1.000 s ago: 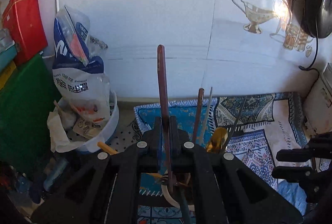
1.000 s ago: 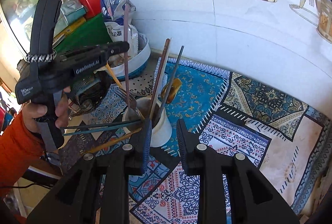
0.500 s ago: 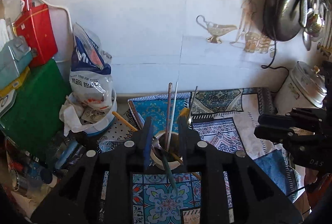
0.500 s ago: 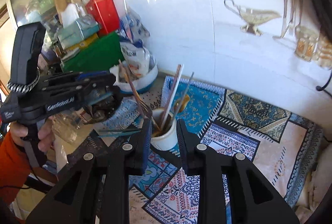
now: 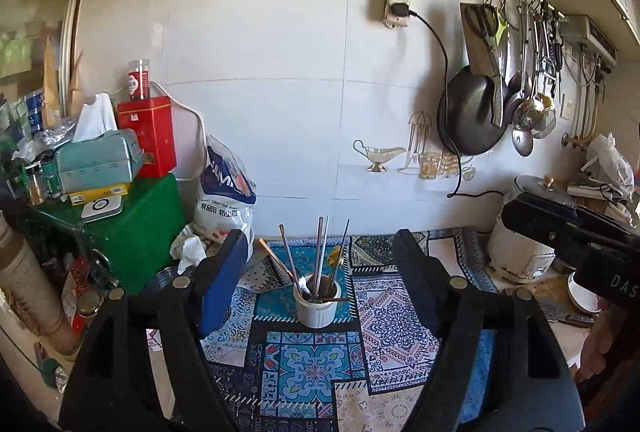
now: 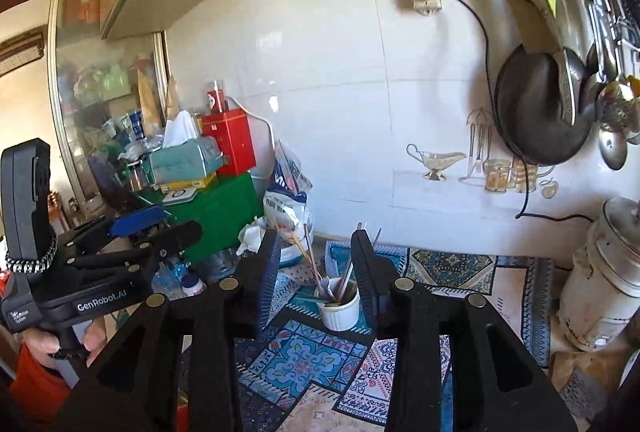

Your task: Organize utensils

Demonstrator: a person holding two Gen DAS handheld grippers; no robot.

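Observation:
A white cup (image 5: 318, 312) stands on the patterned mat (image 5: 316, 364) and holds several upright utensils (image 5: 320, 252): chopsticks, thin metal handles and a gold spoon. My left gripper (image 5: 320, 244) hangs well back from the cup and above it. Its jaws are opening wide, with nothing held between the blue pads (image 5: 218, 284). In the right wrist view the same cup (image 6: 340, 312) shows beyond my right gripper (image 6: 316, 244). That gripper's jaws are also opening and grip nothing. A hand holds the left gripper's handle (image 6: 52, 312) at the far left.
Left of the cup are a green box (image 5: 136, 232), a red tin (image 5: 148, 136), a tissue box (image 5: 96, 160) and a white bag (image 5: 224, 200). A rice cooker (image 5: 524, 244) stands at the right. A dark pan (image 5: 468, 112) and ladles hang on the wall.
The left gripper let go of the dark chopstick, which now stands in the cup. Both grippers drew back and upward from the cup, and their jaws spread wider.

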